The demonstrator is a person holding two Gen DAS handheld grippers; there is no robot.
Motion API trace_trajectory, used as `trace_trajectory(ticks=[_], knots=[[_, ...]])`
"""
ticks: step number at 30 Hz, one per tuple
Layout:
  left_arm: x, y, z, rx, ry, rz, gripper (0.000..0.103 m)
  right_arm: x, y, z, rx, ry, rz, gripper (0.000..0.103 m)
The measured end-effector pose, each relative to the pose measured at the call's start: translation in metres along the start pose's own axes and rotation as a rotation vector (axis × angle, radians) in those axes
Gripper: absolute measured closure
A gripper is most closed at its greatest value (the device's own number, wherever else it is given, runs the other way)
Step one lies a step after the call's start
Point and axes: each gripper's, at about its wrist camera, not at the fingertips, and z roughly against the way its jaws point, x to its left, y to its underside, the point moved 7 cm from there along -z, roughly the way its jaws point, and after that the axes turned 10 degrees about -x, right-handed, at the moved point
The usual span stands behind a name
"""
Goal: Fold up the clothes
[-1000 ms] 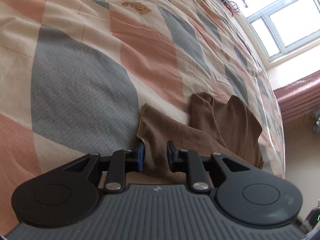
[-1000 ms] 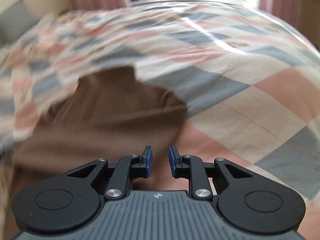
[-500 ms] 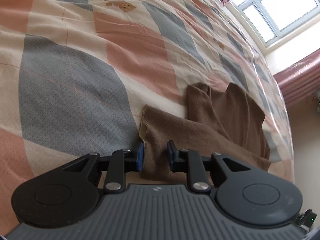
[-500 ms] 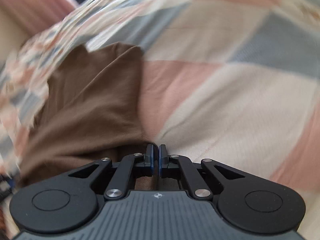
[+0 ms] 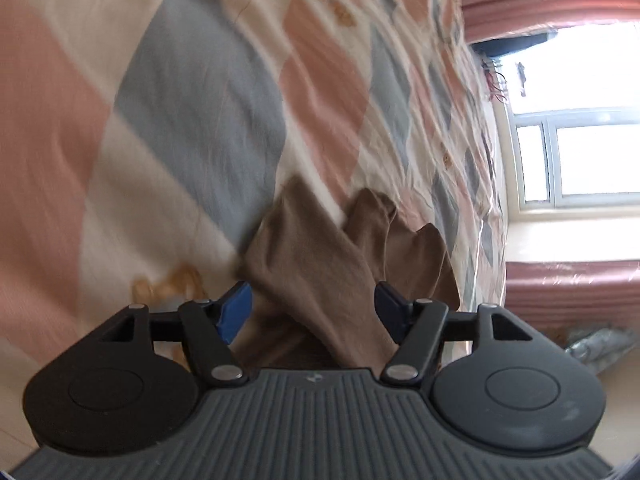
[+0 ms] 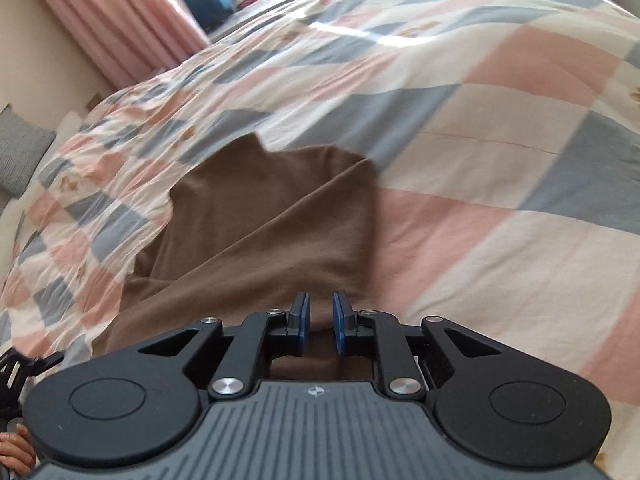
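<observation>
Both grippers, left (image 5: 314, 312) and right (image 6: 319, 322), straddle brown garment (image 6: 272, 216) folds.

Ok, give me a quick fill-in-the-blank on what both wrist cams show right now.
1. The garment lying on the bed is ____ in colour.
2. The left claw has its fingers spread ____, with the garment between them.
3. The quilt under the garment has a pattern of pink, cream and ____ squares.
4. The curtain beside the bed is ____.

Missing words: brown; wide open; grey-blue; pink
</observation>
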Motion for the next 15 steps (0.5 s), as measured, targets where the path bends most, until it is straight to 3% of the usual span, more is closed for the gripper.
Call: trace_trajectory(ticks=[2, 3, 5, 6, 7, 8, 11, 13, 15], knots=[[0.004, 0.008, -0.012, -0.017, -0.031, 0.024, 0.043, 0.009, 0.005, -0.005, 0.003, -0.028, 0.005, 0.085], [0.004, 0.009, -0.016, -0.037, -0.049, 0.013, 0.050, 0.013, 0.007, -0.007, 0.005, -0.037, 0.018, 0.085], [-0.004, 0.010, -0.023, -0.079, -0.095, -0.091, 0.069, 0.017, 0.014, -0.012, 0.011, -0.047, 0.073, 0.084], [-0.013, 0.011, -0.025, -0.096, -0.107, -0.185, 0.085, 0.017, 0.018, -0.014, 0.022, -0.045, 0.101, 0.084], [-0.028, 0.015, -0.025, -0.110, -0.118, -0.323, 0.097, 0.016, 0.023, -0.016, 0.037, -0.039, 0.128, 0.084], [-0.047, 0.023, -0.025, -0.127, -0.123, -0.501, 0.098, 0.015, 0.028, -0.018, 0.051, -0.033, 0.154, 0.084], [-0.102, 0.069, -0.027, -0.171, -0.104, -1.116, 0.098, 0.004, 0.038, -0.019, 0.073, -0.028, 0.138, 0.084], [-0.123, 0.114, -0.034, -0.151, -0.060, -1.475, 0.097, -0.003, 0.040, -0.017, 0.071, -0.031, 0.112, 0.084], [-0.126, 0.153, -0.045, -0.093, -0.008, -1.692, 0.092, -0.009, 0.040, -0.015, 0.073, -0.034, 0.088, 0.084]])
